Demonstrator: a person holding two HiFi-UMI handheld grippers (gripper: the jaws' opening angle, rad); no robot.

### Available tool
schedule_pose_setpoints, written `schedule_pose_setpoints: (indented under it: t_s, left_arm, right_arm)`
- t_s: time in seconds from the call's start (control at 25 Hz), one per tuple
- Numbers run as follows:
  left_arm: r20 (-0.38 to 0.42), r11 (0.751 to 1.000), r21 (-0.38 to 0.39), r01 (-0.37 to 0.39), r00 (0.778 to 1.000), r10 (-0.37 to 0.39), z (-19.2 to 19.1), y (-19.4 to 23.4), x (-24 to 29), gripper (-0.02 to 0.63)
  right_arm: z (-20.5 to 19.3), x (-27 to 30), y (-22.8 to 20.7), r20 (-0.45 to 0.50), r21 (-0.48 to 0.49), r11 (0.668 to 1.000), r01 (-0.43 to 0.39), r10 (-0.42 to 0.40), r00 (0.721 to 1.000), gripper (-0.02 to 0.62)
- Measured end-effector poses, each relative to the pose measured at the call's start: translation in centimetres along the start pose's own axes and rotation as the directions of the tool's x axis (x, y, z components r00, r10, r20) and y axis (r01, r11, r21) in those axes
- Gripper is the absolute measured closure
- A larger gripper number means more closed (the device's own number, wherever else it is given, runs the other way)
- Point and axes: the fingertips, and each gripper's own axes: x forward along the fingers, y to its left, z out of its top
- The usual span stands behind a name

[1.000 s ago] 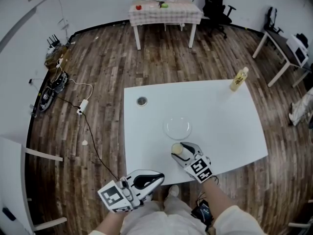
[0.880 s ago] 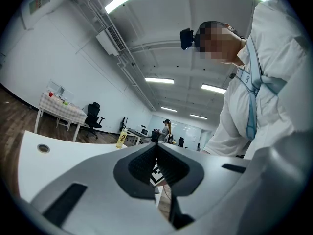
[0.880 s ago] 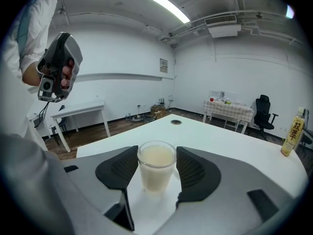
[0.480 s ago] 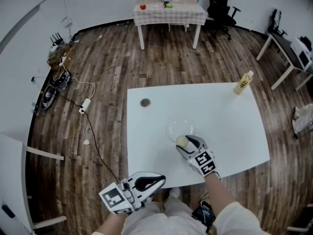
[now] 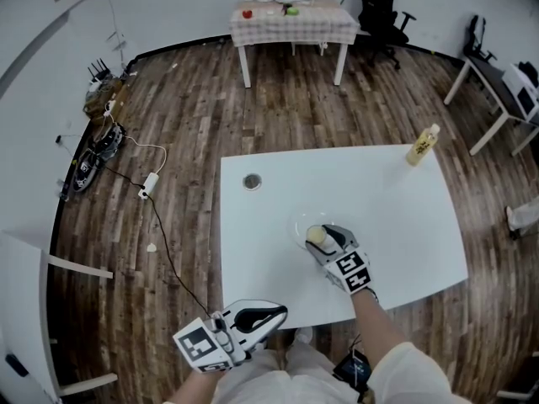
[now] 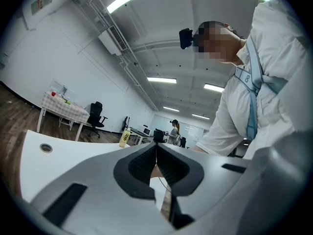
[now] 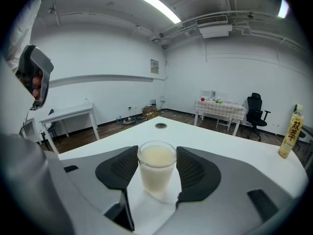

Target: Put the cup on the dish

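White table (image 5: 396, 217) on a wood floor (image 5: 185, 124), bottle (image 5: 421, 145) at its far corner; my right gripper (image 5: 322, 236) reaches forward, clamping the cup (image 7: 156, 166) over the dish (image 5: 301, 223); my left gripper (image 5: 278, 313) hangs low, jaws together, empty.

On the white surface (image 5: 404, 217), a yellow bottle (image 5: 422, 145) upright near the far right corner, a round metal cap (image 5: 251, 181) toward the far left, well apart. Beyond on the wooden floor (image 5: 185, 116), a cloth-covered table (image 5: 292, 19), a black office chair (image 5: 376, 2) beside it.

Clear glass cup (image 7: 156, 170), matt white table (image 5: 387, 200)
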Motion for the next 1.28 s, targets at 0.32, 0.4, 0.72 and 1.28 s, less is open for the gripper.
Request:
schedule_pose_setpoints:
  t_s: [0.32,0.4,0.72,1.28]
  left_arm:
    - [-0.022,1.000,-0.007,-0.004,1.000,0.003,-0.5,-0.1,0.0,0.603]
    - [-0.032,1.000,-0.008,-0.005,0.999,0.005,-0.7,-0.1,0.0,0.603]
    - [-0.065,1.000,-0.009,-0.015,0.998,0.015,-1.4,0.1,0.3,0.603]
    - [-0.067,1.000,-0.005,0.008,0.998,-0.008,-1.4,0.4,1.1,0.603]
  right_arm:
    - [-0.9,1.5,-2.0,-0.023,0.031,0.999,0.037,-0.036,0.999,0.334]
    - [-0.8,1.9,-2.4,-0.018,0.038,0.998,0.046,-0.045,0.999,0.333]
    - [-0.9,2.9,-3.5,-0.010,0.040,0.996,0.085,-0.085,0.996,0.334]
    - [-1.2,3.0,-3.0,-0.010,0.021,0.997,0.079,-0.079,0.997,0.333]
